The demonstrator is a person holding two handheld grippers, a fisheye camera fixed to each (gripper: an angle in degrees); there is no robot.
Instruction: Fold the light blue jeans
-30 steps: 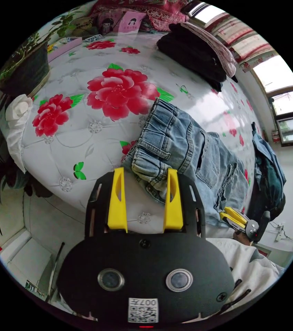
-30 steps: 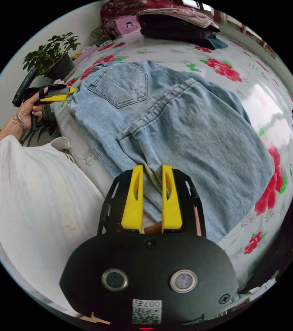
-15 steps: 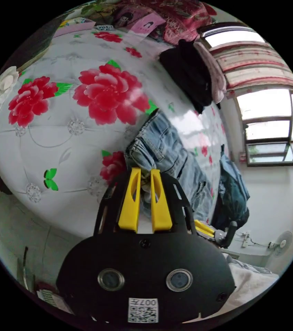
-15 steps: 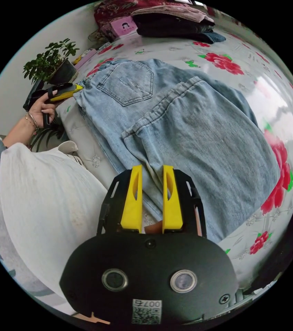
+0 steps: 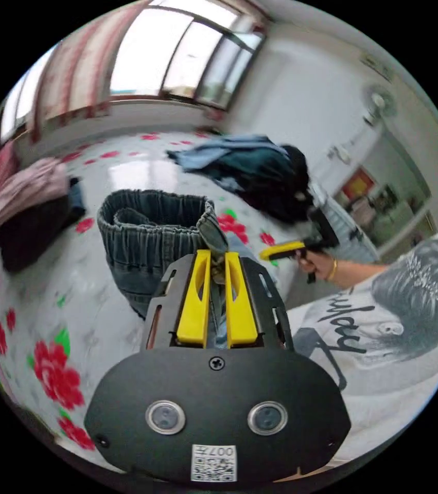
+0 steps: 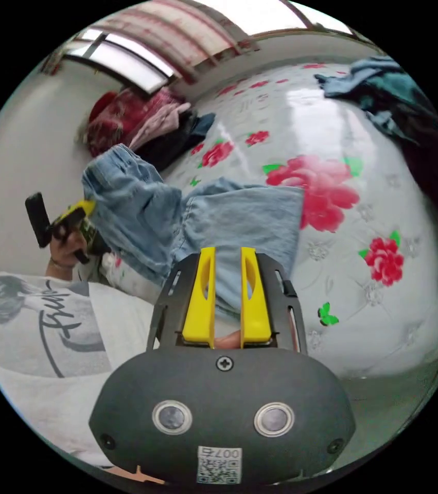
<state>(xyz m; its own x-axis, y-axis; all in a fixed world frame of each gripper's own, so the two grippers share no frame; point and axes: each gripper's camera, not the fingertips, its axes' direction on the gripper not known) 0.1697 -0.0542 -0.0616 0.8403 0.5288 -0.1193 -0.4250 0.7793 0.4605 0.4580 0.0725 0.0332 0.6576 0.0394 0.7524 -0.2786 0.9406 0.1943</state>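
In the left gripper view, the left gripper (image 5: 214, 257) is seen with its two yellow jaws drawn close together on a fold of the jeans' (image 5: 149, 234) waistband, and the denim is pinched between them. The waistband is held up off the bed (image 5: 49, 309), so its gathered opening is seen facing the camera, with the rest of the cloth hanging down toward the flowered cover. The right gripper (image 5: 270, 253) is seen to the side in that view, held in a hand (image 5: 317, 263), well apart from the waistband. In the right gripper view, the right gripper (image 6: 227, 257) is seen with its jaws nearly together and light blue denim lying between them; it cannot be told whether both jaws press on the cloth. The jeans (image 6: 198, 218) are stretched from these jaws up to the left gripper (image 6: 77, 211), with one leg spread on the bed (image 6: 383, 319). A pile of dark clothes (image 5: 260, 172) is seen lying farther back on the cover, and folded clothes (image 6: 146, 126) are stacked near the wall.
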